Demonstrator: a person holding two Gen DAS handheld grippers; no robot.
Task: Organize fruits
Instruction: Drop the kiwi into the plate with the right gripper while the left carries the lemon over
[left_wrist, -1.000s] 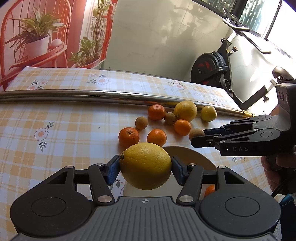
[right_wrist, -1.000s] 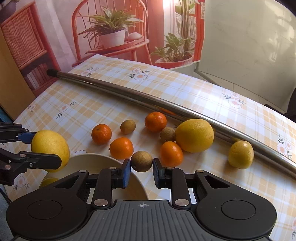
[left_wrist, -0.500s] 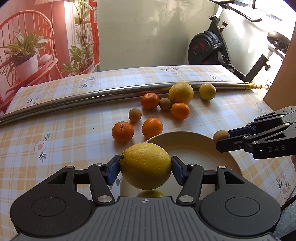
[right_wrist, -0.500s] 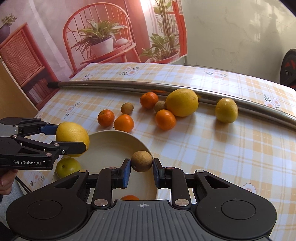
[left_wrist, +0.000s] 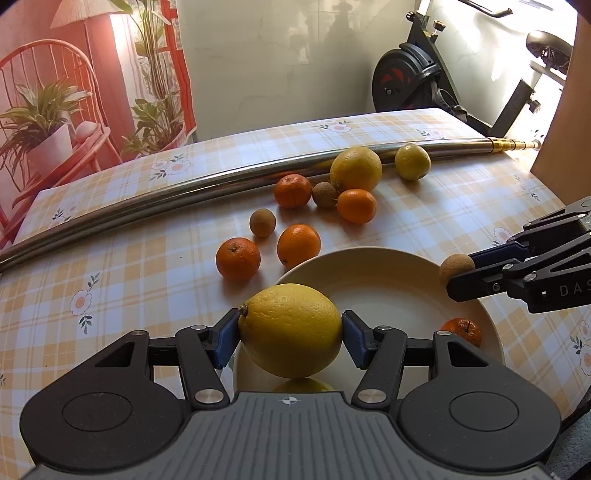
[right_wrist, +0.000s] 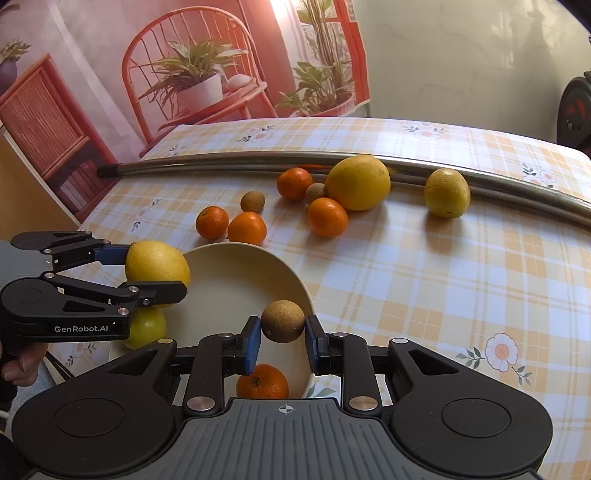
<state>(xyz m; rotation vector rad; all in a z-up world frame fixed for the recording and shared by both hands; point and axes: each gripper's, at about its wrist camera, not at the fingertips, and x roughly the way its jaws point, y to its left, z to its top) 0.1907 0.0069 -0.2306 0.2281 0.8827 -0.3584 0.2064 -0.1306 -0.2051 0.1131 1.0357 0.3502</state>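
Over the plate: your two grippers both hang above the cream plate (right_wrist: 295, 280)
Left gripper (left_wrist: 290, 334): your pads clamp the lemon (left_wrist: 290, 329)
Right gripper (right_wrist: 282, 334): your jaws pinch the small brown fruit (right_wrist: 283, 321)
Plate: holds a mandarin (right_wrist: 263, 382)

- It looks like a room in a home, used for eating and for exercise.
- A table (left_wrist: 461, 206) is covered with a checked cloth with printed flowers.
- An exercise bike (left_wrist: 424, 79) stands by the pale wall behind the table.
- A printed backdrop (right_wrist: 192, 70) shows a red chair with potted plants.
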